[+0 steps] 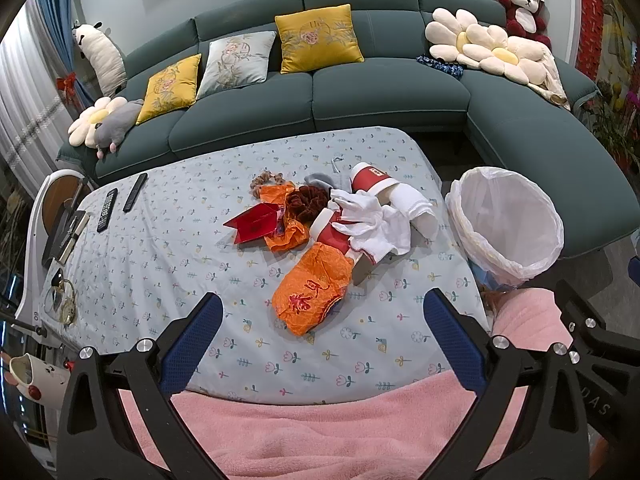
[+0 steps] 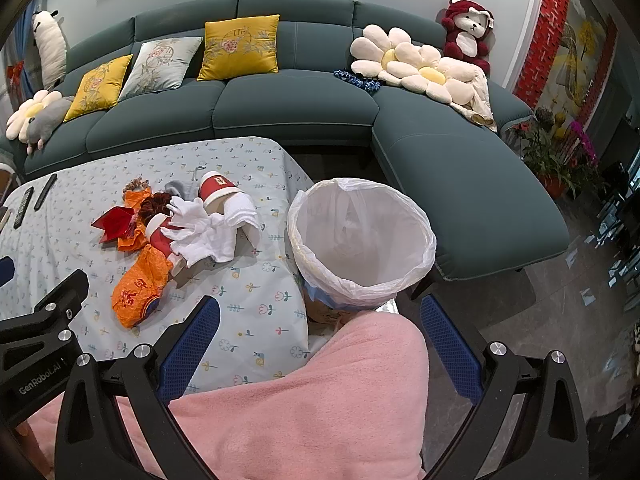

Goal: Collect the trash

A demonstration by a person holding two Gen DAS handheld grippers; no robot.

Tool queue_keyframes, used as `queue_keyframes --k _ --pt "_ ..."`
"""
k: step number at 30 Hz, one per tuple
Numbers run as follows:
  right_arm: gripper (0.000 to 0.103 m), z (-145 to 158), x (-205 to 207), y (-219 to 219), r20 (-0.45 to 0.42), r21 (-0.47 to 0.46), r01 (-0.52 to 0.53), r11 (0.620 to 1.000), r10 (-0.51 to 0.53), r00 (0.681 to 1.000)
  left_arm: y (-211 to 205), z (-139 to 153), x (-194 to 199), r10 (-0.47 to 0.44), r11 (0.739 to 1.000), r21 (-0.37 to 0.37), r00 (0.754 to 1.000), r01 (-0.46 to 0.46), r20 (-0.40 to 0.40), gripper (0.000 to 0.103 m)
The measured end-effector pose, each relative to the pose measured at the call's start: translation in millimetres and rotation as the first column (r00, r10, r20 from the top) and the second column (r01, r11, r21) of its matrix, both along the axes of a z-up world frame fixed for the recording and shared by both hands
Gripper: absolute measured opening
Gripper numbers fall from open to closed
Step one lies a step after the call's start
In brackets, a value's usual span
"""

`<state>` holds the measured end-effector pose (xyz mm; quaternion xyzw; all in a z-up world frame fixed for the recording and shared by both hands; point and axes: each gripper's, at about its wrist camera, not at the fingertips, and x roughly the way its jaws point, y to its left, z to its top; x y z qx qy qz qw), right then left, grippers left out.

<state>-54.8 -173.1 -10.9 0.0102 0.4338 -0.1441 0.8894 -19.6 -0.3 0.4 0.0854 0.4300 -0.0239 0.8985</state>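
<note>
A heap of trash lies mid-table: an orange wrapper (image 1: 312,298) (image 2: 138,292), a second crumpled orange wrapper (image 1: 286,216), a red folded card (image 1: 256,224) (image 2: 114,222), two red paper cups (image 1: 370,180) (image 2: 214,190), white gloves and cloth (image 1: 372,220) (image 2: 200,228), and a dark red scrunchie (image 1: 306,200). A bin with a white liner (image 1: 508,220) (image 2: 362,240) stands beside the table's right edge. My left gripper (image 1: 324,336) is open over the near table edge, short of the heap. My right gripper (image 2: 320,340) is open, just in front of the bin.
Two remote controls (image 1: 120,200) lie at the table's left on the floral tablecloth (image 1: 160,260). A pink fleece-covered part of the person (image 1: 320,432) (image 2: 320,400) fills the foreground. A teal sofa (image 1: 360,92) with cushions and plush toys stands behind. Potted plants (image 2: 560,148) are at right.
</note>
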Motion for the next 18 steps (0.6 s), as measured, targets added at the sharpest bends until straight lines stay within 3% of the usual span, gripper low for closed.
queue_keyframes --k 7,11,13,18 --pt "0.096 -3 1 3 -0.003 0.004 -0.003 1.0 0.003 1.0 0 -9 1 -0.017 1.0 -0.017 1.0 0.016 -0.025 0.096" --pt "0.096 -5 6 5 -0.004 -0.005 -0.005 1.0 0.004 1.0 6 -15 12 -0.025 0.997 -0.073 0.998 0.02 -0.062 0.096" --pt "0.096 -7 13 5 0.0 -0.003 -0.008 1.0 0.008 1.0 13 -14 21 -0.033 0.992 -0.121 0.998 0.027 -0.052 0.096" --pt "0.096 -12 40 9 0.015 0.004 -0.033 0.999 0.033 0.999 35 -20 46 -0.024 0.993 -0.113 1.0 0.023 -0.002 0.096"
